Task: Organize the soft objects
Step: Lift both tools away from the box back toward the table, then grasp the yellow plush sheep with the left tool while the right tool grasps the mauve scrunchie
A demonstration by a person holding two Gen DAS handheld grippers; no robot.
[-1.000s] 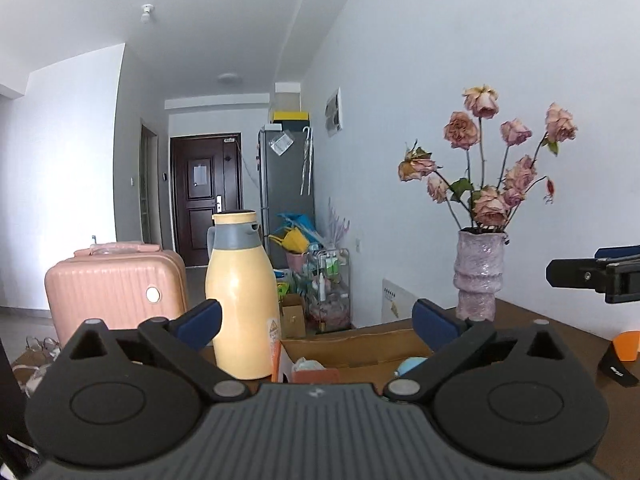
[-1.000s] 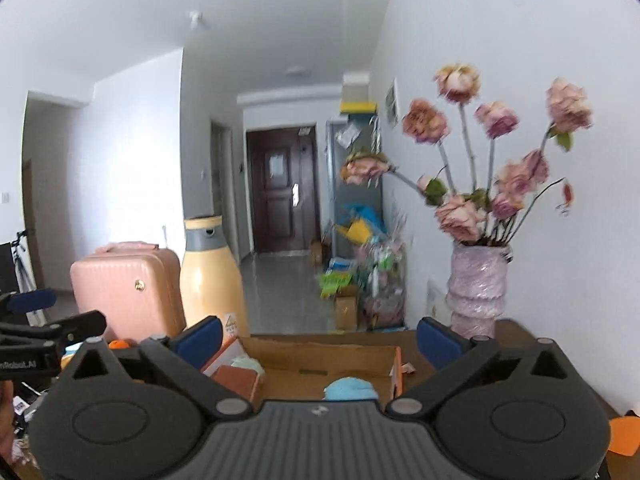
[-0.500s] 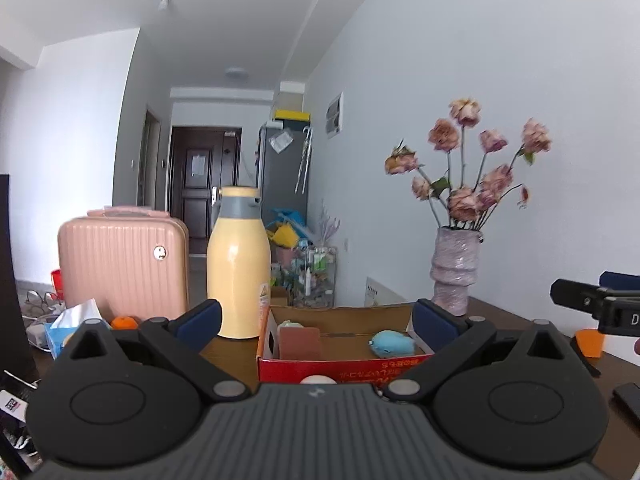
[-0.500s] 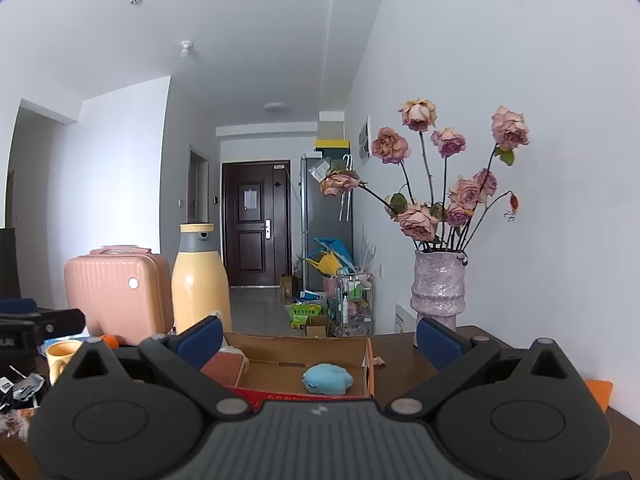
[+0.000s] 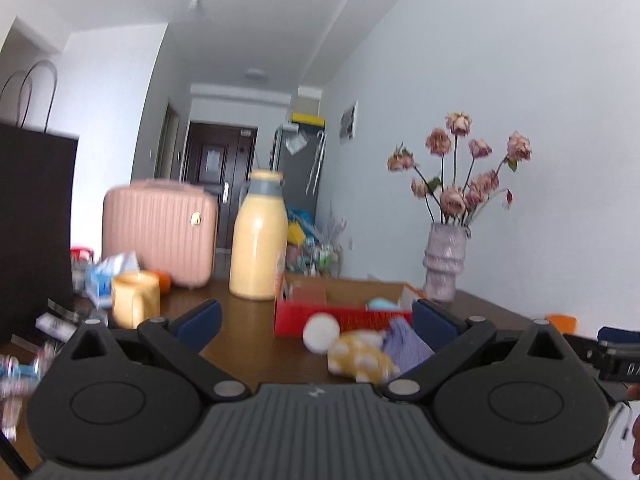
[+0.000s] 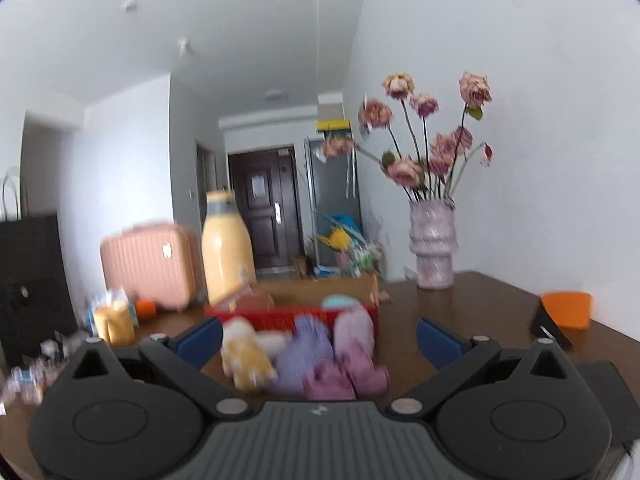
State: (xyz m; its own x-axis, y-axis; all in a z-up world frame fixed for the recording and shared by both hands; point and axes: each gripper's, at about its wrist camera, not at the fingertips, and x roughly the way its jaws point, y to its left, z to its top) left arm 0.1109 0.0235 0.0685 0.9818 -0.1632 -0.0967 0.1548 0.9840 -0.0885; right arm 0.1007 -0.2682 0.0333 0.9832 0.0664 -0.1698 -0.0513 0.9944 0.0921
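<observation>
Dark wooden surface (image 5: 248,344) spans lower half of both views. Black paper bag (image 5: 32,232) fills left edge of left wrist view. Pink suitcase (image 5: 160,232) left of centre, upright. Yellow bottle with grey collar (image 5: 259,240) stands at centre, just beside the box's left end. Lilac vase of dried pink roses (image 6: 434,246) right of centre, against the wall.

Open red cardboard box (image 5: 342,314) at frame centre, long side toward camera; a pale blue soft item (image 5: 380,303) lies inside it toward the right.

Soft objects lie in a cluster on the surface in front of the box, outside it: purple knit piece (image 6: 306,354), pink plush (image 6: 354,346), yellow spotted plush (image 6: 246,354), white ball (image 5: 321,333). Right view motion-blurred; exact contacts between them cannot be told.

Yellow mug (image 5: 134,298) lower left; small orange object (image 6: 568,308) at right edge.

Left hand-held gripper (image 5: 316,322): jaws wide apart, nothing between them. Right hand-held gripper (image 6: 318,334): jaws wide apart, cluster visible in the gap but not clamped.
</observation>
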